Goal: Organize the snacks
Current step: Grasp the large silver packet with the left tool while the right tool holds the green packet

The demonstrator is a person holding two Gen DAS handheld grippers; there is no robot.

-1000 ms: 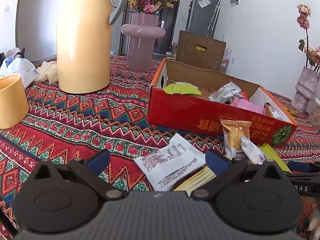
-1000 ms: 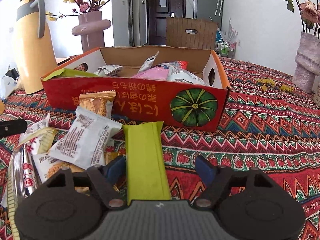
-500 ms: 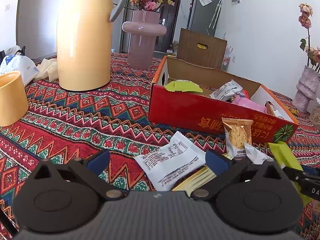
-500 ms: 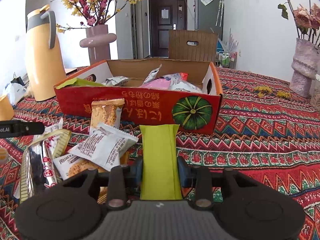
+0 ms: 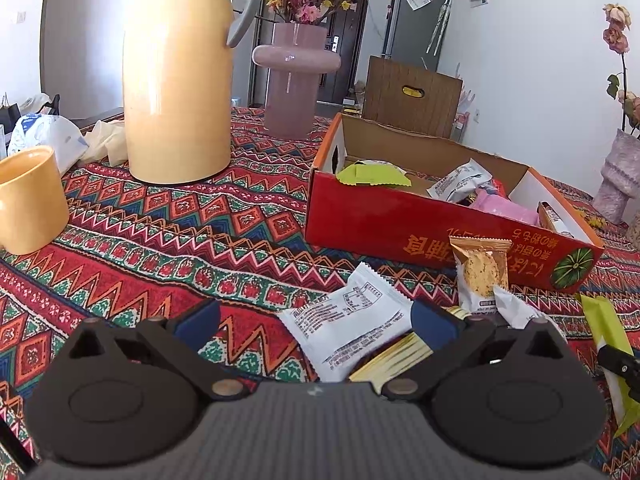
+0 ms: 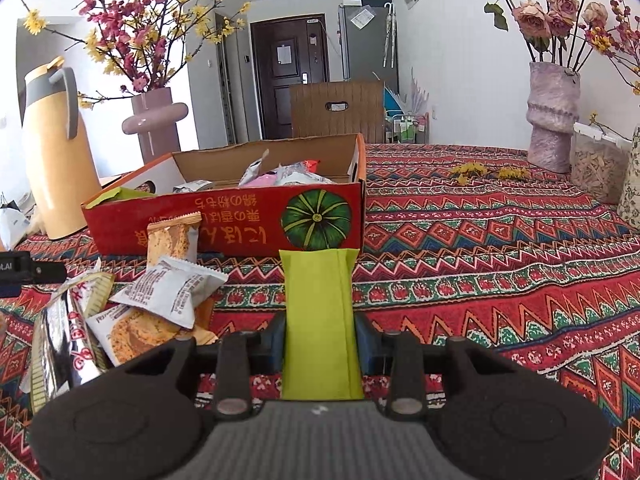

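There are two grippers: the left gripper (image 5: 314, 322) and the right gripper (image 6: 320, 338). One red box (image 6: 240, 216) sits on the worktop. Green packets number two, one long green packet (image 6: 320, 320) and one green wrapper (image 5: 374, 176) in the box. One thermos (image 5: 178, 76), one yellow cup (image 5: 30, 200), two vases (image 6: 154, 124) (image 6: 552, 116). Loose snack packets outside the box come to about five (the heap (image 6: 152, 300) overlaps, so the count is rough).

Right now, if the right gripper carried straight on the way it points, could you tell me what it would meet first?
Probably the red cardboard box, at its front wall near the pumpkin print. The right gripper holds the lime-green snack packet, whose tip would likely touch first; depth is uncertain.
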